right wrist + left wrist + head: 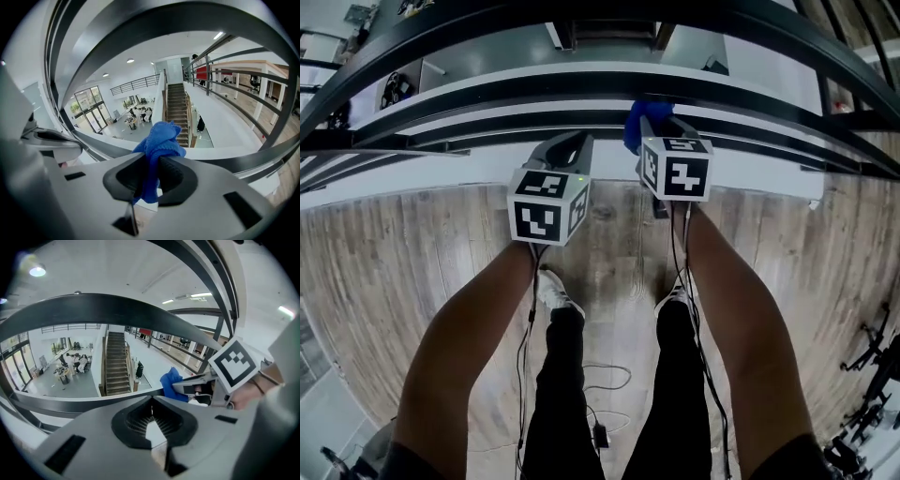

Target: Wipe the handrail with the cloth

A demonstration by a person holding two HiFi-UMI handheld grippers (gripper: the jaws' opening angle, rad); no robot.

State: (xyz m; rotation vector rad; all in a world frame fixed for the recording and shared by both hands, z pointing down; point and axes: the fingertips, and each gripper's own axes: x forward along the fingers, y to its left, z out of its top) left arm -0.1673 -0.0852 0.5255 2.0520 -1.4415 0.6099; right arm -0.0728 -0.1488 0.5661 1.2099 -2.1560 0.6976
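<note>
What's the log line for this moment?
right gripper: shut on cloth | left gripper: shut, empty | cloth: blue, bunched, by handrail | contact: cannot tell

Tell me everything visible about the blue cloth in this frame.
The cloth is bright blue, soft and fuzzy-looking, bunched into a crumpled wad. The right tongs are shut on its middle, a tuft sticking up past the tips and a tail hanging below. It sits close to the dark handrail; contact cannot be confirmed.
</note>
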